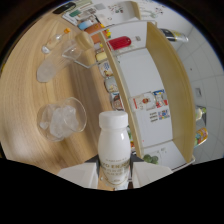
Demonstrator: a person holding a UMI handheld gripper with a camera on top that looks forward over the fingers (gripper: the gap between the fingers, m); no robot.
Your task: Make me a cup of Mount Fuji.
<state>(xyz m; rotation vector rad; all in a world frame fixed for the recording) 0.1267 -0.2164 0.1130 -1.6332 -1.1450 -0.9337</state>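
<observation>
Overhead, wooden table [30, 100] beside white shelving unit [150, 95] with wood frame; glass of ice [61, 119] and empty plastic cup [57, 64] standing on wood; gripper [115, 175] closed on white bottle [114, 147], both fingers [82, 175] pressing its lower body; bottle upright between fingers, long axis vertical, white cap towards shelving.

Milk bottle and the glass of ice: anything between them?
Nothing: the gripper view shows only bare wooden tabletop between the white bottle, held by the fingers, and the ice glass.

The tool [115, 176] shows two broad, pale off-white fingers [80, 176] with flat, angular faces above a black housing.
</observation>
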